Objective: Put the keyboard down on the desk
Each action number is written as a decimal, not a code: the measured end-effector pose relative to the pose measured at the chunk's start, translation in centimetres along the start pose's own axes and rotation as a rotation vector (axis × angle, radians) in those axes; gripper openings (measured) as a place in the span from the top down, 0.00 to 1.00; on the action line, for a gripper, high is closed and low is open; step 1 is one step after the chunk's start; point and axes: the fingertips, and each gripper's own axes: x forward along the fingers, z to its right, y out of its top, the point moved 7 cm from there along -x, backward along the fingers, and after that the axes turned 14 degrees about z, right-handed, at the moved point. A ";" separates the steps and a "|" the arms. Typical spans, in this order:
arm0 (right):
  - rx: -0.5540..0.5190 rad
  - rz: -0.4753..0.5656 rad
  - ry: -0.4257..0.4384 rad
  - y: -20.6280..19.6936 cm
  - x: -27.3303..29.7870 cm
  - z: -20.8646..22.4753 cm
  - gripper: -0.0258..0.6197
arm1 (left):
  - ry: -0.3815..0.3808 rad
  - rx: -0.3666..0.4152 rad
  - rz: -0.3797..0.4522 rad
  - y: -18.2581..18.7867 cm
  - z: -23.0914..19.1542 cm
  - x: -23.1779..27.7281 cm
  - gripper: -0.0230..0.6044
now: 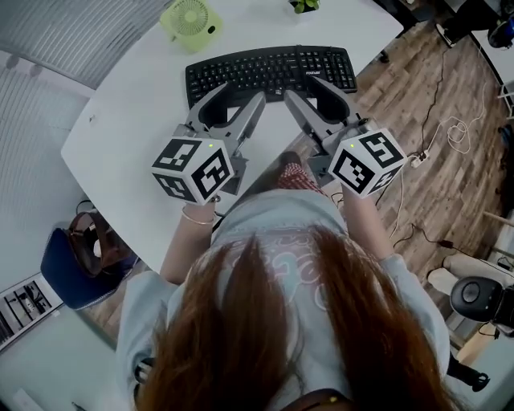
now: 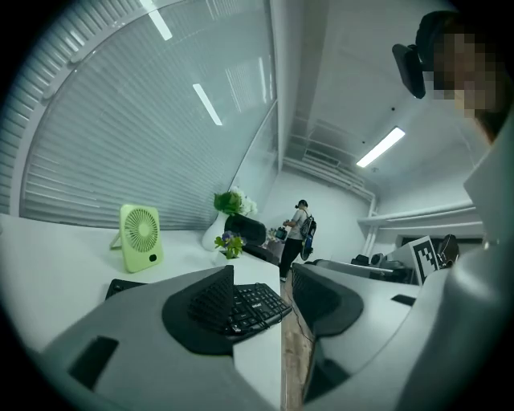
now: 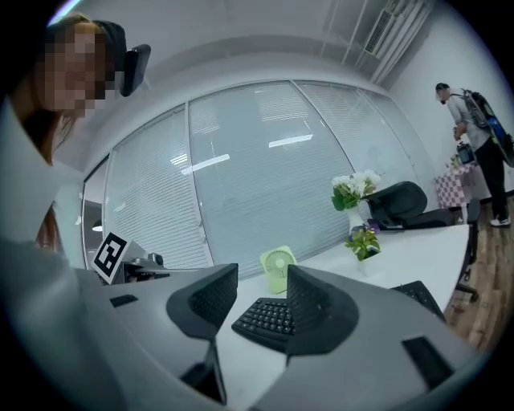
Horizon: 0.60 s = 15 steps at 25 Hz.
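A black keyboard [image 1: 271,71] lies flat on the white desk [image 1: 128,120], towards its far side. My left gripper [image 1: 234,95] hangs over the keyboard's near left edge and my right gripper [image 1: 303,87] over its near middle. Both are open with nothing between the jaws. In the left gripper view the keyboard [image 2: 250,305] shows beyond the gap of the left gripper [image 2: 261,293], and its left jaw hides part of the keys. Past the right gripper [image 3: 261,301] in the right gripper view the keyboard [image 3: 265,319] again rests on the desk.
A green fan [image 1: 191,22] and a small potted plant [image 1: 303,6] stand behind the keyboard. The desk's right edge runs close by, with wood floor and cables [image 1: 450,132] beyond. A blue chair [image 1: 72,257] is at lower left. A person [image 2: 295,233] stands far off.
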 end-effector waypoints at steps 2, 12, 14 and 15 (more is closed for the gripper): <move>-0.007 0.012 0.008 0.6 0.1 -0.4 0.68 | -0.008 0.009 0.014 0.6 0.2 -0.1 0.64; -0.046 0.094 0.032 2.9 0.1 -1.7 0.68 | -0.053 0.035 0.101 3.3 1.7 -0.7 0.64; -0.039 0.109 0.031 3.2 0.0 -1.9 0.68 | -0.064 0.048 0.110 3.8 1.9 -0.7 0.64; -0.041 0.115 0.031 3.4 0.0 -1.9 0.68 | -0.067 0.057 0.114 3.9 2.0 -0.7 0.64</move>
